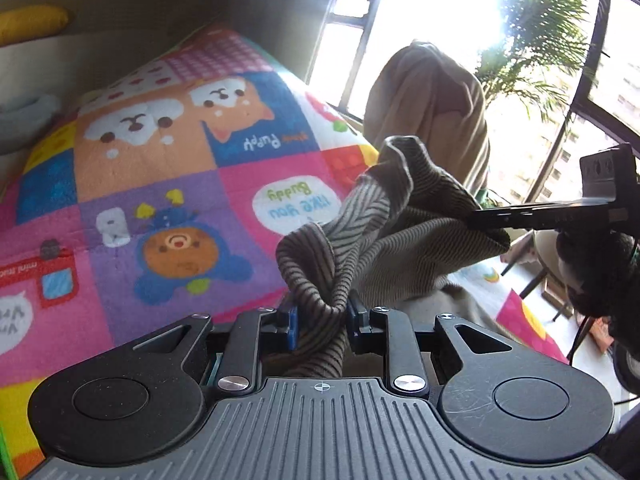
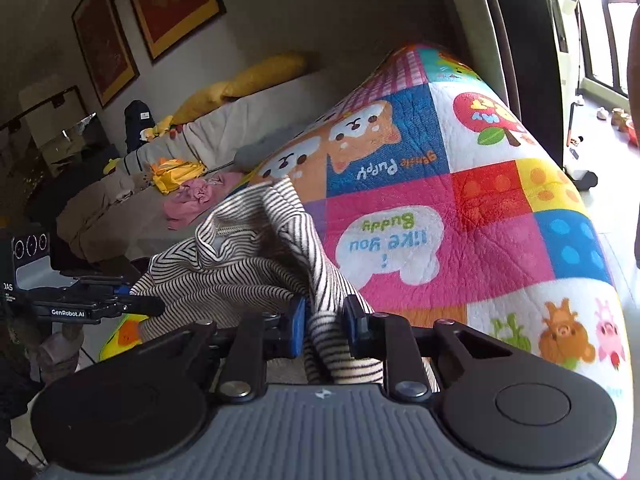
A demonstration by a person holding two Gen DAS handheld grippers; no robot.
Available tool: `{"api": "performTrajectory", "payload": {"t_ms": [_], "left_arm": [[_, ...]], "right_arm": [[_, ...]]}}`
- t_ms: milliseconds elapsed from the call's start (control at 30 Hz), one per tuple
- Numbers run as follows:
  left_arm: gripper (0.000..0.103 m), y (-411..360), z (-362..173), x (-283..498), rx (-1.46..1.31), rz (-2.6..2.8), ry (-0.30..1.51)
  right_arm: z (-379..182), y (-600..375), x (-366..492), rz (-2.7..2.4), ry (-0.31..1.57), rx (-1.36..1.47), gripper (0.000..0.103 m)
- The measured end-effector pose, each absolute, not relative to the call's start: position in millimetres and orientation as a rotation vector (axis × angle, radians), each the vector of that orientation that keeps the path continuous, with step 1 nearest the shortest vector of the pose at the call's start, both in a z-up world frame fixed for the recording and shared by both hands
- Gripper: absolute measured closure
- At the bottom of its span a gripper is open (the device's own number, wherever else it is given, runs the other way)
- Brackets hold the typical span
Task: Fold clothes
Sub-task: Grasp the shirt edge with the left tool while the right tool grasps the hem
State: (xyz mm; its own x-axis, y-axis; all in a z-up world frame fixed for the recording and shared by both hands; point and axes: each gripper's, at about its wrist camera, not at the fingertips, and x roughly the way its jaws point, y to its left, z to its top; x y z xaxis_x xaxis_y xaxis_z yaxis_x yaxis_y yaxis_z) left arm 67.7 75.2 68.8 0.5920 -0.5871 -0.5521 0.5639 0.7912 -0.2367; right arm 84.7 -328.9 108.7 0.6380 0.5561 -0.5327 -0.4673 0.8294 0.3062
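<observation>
At the bottom centre of both wrist views my left tool (image 1: 322, 314) and right tool (image 2: 324, 320) each pinch a bunch of the striped garment (image 1: 372, 236), which hangs crumpled in the air between them above the patchwork quilt (image 1: 160, 184). To fold it well I judge the cloth wants tension first — tools drawn apart and level, so the slack sags out — and then the quilt's bare pink patches, mid-frame, for laying it flat.
</observation>
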Motion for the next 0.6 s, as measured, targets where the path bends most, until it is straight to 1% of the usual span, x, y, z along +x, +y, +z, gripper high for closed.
{"api": "performTrajectory", "payload": {"t_ms": [100, 133, 200, 233, 267, 333, 367, 400, 433, 467, 533, 600], "left_arm": [[0.076, 80.8, 59.4, 36.1, 0.0, -0.667, 0.669], [0.071, 82.5, 54.9, 27.6, 0.01, -0.66, 0.683], [0.067, 85.6, 47.3, 15.0, 0.024, -0.651, 0.707], [0.059, 86.8, 44.6, 10.1, 0.029, -0.647, 0.719], [0.055, 87.9, 42.5, 5.0, 0.036, -0.642, 0.73], [0.042, 90.3, 41.0, -3.5, 0.047, -0.635, 0.745], [0.038, 92.4, 41.4, -6.9, 0.041, -0.636, 0.749], [0.029, 95.6, 42.7, -9.5, 0.021, -0.642, 0.751], [0.023, 99.2, 44.0, -11.7, -0.007, -0.651, 0.754], [0.021, 103.2, 44.6, -12.8, -0.049, -0.665, 0.761], [0.014, 110.1, 43.3, -13.8, -0.145, -0.703, 0.784], [0.011, 109.9, 37.9, -14.3, -0.188, -0.746, 0.81]], "right_arm": [[99.5, -335.0, 42.2, 0.56, 0.682, 0.104, 0.085], [93.4, -336.5, 29.7, 0.538, 0.697, 0.077, 0.085], [82.4, -338.0, 7.7, 0.482, 0.711, 0.0, 0.084], [77.9, -338.8, -2.3, 0.46, 0.714, -0.041, 0.084], [73.8, -339.6, -11.8, 0.437, 0.717, -0.08, 0.08], [68.9, -341.0, -26.7, 0.401, 0.716, -0.139, 0.073], [67.8, -343.4, -31.5, 0.393, 0.721, -0.141, 0.066], [66.8, -345.9, -35.8, 0.387, 0.725, -0.139, 0.058], [66.5, -349.1, -38.0, 0.384, 0.729, -0.123, 0.055], [66.7, -350.7, -39.3, 0.38, 0.727, -0.117, 0.052], [66.0, -343.9, -40.7, 0.369, 0.699, -0.171, 0.052], [65.4, -337.1, -42.0, 0.358, 0.67, -0.224, 0.046]]}}
